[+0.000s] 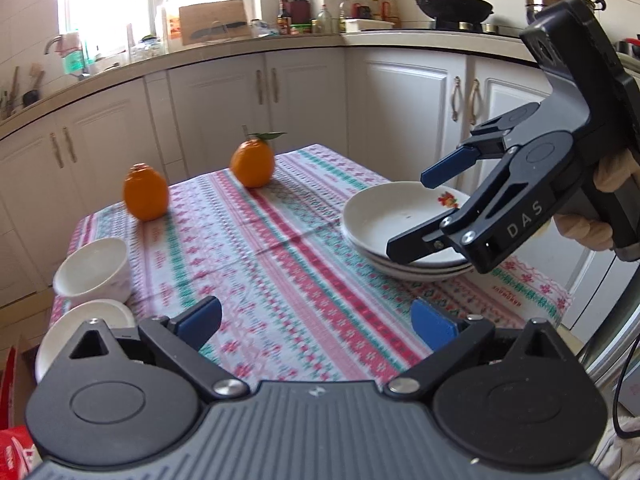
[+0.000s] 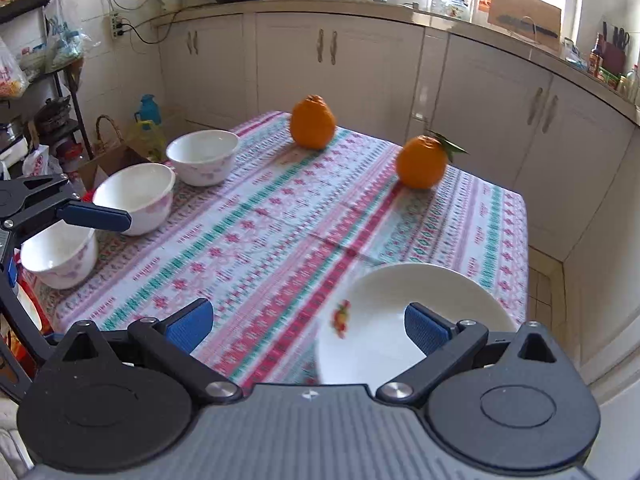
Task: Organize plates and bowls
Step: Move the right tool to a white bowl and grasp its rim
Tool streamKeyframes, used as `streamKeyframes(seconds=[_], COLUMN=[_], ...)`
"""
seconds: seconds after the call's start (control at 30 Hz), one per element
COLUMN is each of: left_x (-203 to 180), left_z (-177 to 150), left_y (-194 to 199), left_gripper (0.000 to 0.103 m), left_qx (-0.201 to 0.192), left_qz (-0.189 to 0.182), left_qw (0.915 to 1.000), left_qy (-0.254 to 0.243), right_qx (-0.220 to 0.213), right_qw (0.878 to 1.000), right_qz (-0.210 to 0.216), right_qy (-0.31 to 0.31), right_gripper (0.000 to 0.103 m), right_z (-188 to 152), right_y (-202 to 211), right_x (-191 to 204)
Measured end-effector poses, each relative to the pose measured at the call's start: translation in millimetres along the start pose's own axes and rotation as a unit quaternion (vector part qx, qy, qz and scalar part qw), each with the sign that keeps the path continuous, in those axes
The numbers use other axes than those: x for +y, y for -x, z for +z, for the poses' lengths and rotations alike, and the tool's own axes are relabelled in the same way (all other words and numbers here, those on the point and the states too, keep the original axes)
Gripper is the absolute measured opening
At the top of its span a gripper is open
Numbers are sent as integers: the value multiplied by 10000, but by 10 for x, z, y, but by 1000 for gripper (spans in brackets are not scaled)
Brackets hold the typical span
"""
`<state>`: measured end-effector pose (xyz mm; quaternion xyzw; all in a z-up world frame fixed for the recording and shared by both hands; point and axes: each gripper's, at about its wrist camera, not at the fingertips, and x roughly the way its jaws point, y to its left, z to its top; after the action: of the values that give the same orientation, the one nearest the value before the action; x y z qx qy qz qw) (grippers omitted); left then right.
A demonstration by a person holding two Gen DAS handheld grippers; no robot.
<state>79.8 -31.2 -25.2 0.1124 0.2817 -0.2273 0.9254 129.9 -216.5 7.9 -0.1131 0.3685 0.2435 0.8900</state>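
Left wrist view: right tongs [image 1: 416, 216] spread wide above the plates [image 1: 376, 220] stacked on the table [image 1: 280, 240], gripping nothing. Left tongs [image 1: 316, 320] also spread, empty. Three bowls [image 2: 136, 196] sit along the table's left edge.

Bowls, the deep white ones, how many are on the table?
3, along the table's left edge in the right wrist view: far bowl, middle bowl, near bowl partly behind the left claw.

Your left wrist camera looks down from the table's [image 1: 280, 240] near edge toward the stove corner. Your right wrist camera looks from the right side, close above the plates [image 2: 380, 320], toward the window. Both share the oranges [image 1: 146, 192] and tablecloth.
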Motion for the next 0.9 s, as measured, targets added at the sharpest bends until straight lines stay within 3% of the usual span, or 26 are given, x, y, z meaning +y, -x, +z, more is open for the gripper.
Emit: streamKeyframes(seconds=[0.17,0.57,0.9], left_x=[191,675,1084], left_z=[-213,-800,-1173], left_y=[321,912,907], left_gripper=[101,101,98], left_qx=[-124,116,447], left_qz=[263,983,1009], left_qw=[9996,9949,9917], left_qy=[50,171,657], right_qx=[-184,-275,-16], right_qw=[9998,9967,9908], right_qz=[7,763,1286], right_qy=[-12,48,430], right_gripper=[103,103,101], right_z=[79,297,438], right_y=[-76,-366,-647], right_x=[344,1101,1638])
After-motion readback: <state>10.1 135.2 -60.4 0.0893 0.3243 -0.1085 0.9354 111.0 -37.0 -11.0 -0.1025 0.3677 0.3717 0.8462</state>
